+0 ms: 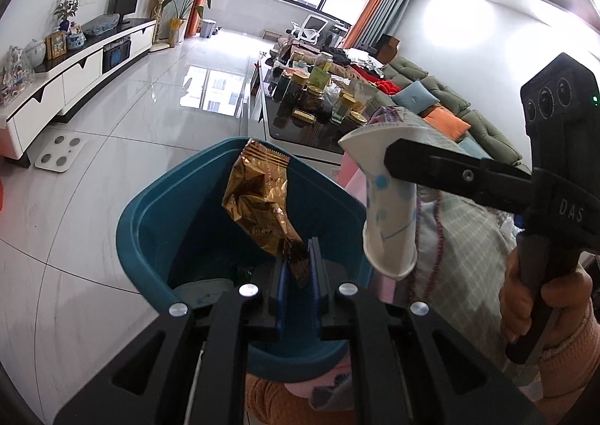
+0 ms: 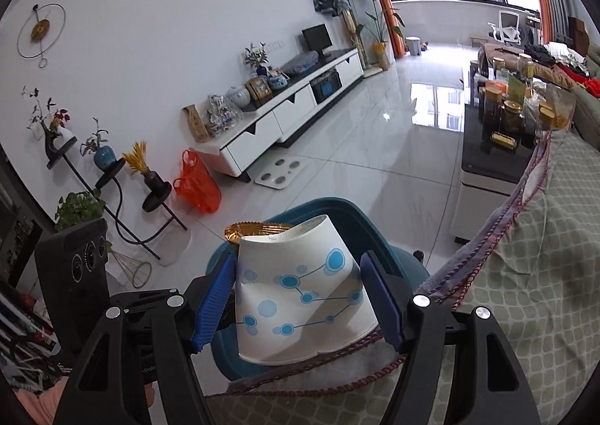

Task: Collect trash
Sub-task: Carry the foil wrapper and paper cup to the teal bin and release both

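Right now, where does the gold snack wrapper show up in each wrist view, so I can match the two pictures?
Left wrist: the gold wrapper hangs centre frame, pinched by the left gripper over the teal bin.
Right wrist: only its top edge shows, lower centre, behind the paper cup in the right gripper.
Shared landmark: the teal bin, below the wrapper in both.

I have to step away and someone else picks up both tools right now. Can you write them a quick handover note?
Left tool: shut on the gold snack wrapper, held over the teal trash bin.
Right tool: gripping the squashed paper cup, beside the bin, above the checked cloth.
Done: both items picked up; something pale already lies in the bin.
Left: drop the wrapper, then the cup, into the bin.
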`<state>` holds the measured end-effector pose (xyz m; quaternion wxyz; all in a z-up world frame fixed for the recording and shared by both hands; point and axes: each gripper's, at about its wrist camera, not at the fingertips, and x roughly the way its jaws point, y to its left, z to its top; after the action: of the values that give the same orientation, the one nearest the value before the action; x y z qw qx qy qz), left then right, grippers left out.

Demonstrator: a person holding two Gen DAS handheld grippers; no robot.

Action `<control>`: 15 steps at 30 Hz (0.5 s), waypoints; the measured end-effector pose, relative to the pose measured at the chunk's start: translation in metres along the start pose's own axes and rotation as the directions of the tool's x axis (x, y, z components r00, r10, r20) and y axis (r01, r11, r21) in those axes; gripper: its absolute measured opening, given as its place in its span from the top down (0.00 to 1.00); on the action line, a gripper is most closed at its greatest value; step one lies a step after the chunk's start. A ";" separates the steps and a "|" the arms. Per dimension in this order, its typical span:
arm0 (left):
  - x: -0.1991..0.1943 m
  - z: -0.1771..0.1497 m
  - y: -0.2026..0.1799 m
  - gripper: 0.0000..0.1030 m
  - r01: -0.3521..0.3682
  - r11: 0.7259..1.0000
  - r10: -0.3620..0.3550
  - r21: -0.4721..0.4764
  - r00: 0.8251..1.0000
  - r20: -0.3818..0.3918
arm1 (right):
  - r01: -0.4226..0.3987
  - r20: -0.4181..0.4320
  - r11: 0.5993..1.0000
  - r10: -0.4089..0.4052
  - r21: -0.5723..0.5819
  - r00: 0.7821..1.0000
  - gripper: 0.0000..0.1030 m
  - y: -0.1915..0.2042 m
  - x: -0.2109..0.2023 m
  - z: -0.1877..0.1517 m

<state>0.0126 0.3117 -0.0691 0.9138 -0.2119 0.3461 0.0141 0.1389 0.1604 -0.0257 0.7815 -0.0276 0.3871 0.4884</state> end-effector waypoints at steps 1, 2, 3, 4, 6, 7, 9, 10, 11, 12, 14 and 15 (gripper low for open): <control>0.003 0.001 0.001 0.89 0.002 1.000 -0.002 -0.005 1.000 -0.002 | 0.003 -0.006 1.000 -0.003 0.004 1.000 0.33 -0.001 0.001 0.000; 0.006 0.002 0.002 0.89 0.009 1.000 -0.009 -0.009 1.000 -0.006 | 0.010 -0.015 1.000 -0.010 0.013 1.000 0.33 -0.003 0.003 0.001; 0.008 0.001 0.002 0.85 0.009 1.000 -0.010 -0.011 1.000 -0.007 | 0.012 -0.020 1.000 -0.012 0.019 1.000 0.28 -0.004 0.004 0.000; 0.012 0.002 0.004 0.81 0.004 1.000 -0.004 -0.017 1.000 -0.008 | 0.015 -0.022 1.000 -0.014 0.023 1.000 0.25 -0.004 0.005 0.000; 0.018 0.004 0.006 0.73 0.003 1.000 -0.003 -0.026 1.000 -0.015 | 0.023 -0.022 0.999 -0.023 0.029 1.000 0.24 -0.004 0.005 0.000; 0.020 0.005 0.008 0.72 0.001 1.000 -0.002 -0.031 1.000 -0.016 | 0.023 -0.020 0.999 -0.023 0.033 1.000 0.24 -0.004 0.005 0.000; 0.025 0.007 0.010 0.69 0.004 0.999 -0.005 -0.039 1.000 -0.023 | 0.018 -0.011 0.999 -0.018 0.039 1.000 0.24 -0.006 0.001 -0.001; 0.026 0.007 0.012 0.65 0.004 0.999 -0.005 -0.044 1.000 -0.021 | 0.017 -0.008 0.999 -0.017 0.041 1.000 0.24 -0.006 -0.001 -0.001; 0.027 0.008 0.012 0.65 0.002 0.999 -0.003 -0.049 1.000 -0.020 | 0.016 -0.003 0.999 -0.016 0.042 1.000 0.24 -0.007 -0.003 -0.002; 0.027 0.008 0.013 0.64 0.003 0.999 -0.004 -0.054 1.000 -0.021 | 0.014 0.003 0.999 -0.014 0.042 1.000 0.24 -0.007 -0.007 -0.003; 0.027 0.008 0.012 0.64 0.005 0.998 -0.006 -0.056 1.000 -0.019 | 0.014 0.014 0.999 -0.014 0.039 1.000 0.24 -0.007 -0.014 -0.004; 0.025 0.007 0.010 0.64 0.008 0.999 -0.008 -0.052 1.000 -0.013 | 0.013 0.019 0.999 -0.014 0.039 1.000 0.24 -0.007 -0.017 -0.004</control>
<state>0.0340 0.3210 -0.0839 0.9058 -0.2372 0.3507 0.0182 0.1385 0.1421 -0.0204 0.7890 -0.0104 0.3886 0.4758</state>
